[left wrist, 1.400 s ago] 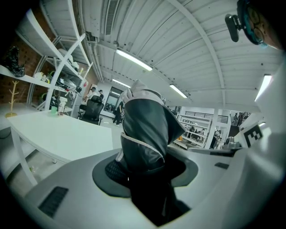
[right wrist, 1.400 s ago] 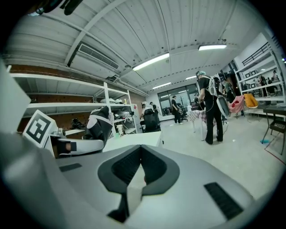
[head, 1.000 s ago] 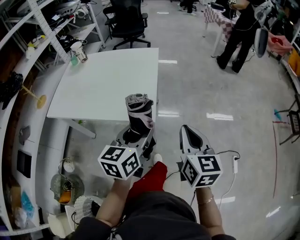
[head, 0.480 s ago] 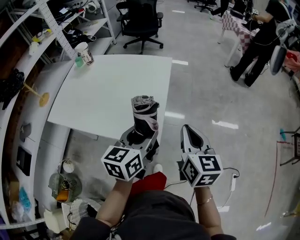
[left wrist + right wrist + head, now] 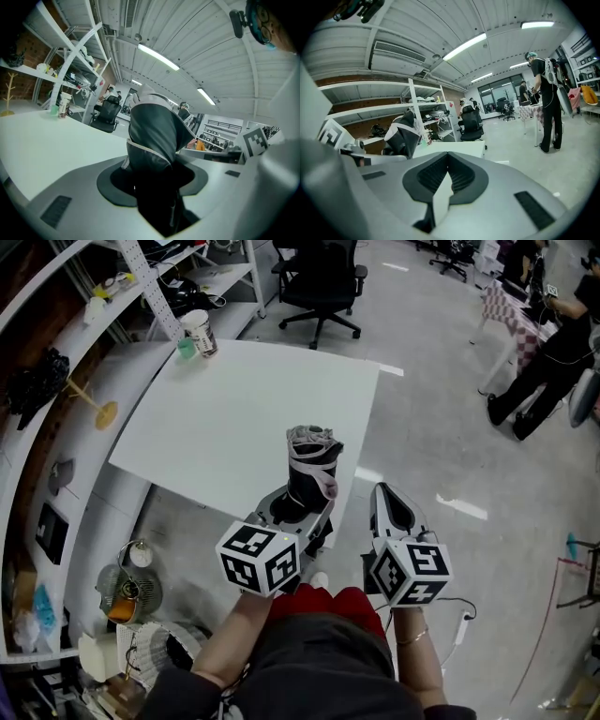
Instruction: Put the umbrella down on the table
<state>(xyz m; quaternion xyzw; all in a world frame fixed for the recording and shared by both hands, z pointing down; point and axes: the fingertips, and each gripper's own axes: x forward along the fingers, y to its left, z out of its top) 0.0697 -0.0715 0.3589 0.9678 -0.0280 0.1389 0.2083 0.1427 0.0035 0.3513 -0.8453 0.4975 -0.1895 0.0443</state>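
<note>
Nearing table [image 5: 234, 418] with clamped umbrella [image 5: 311, 470]

A white surface [image 5: 234, 418] stands on a glossy grey floor [image 5: 450, 427] that reflects the overhead lighting. White shelving [image 5: 89, 484], loaded with assorted items, runs along the left side. A black office chair [image 5: 323, 277] stands just beyond the far edge of the surface. A table with a checked cloth [image 5: 507, 307] stands at the upper right. Strip lights [image 5: 158, 57] are mounted on a ribbed ceiling [image 5: 201, 42]. Large windows [image 5: 499, 93] close the far end of the room.
</note>
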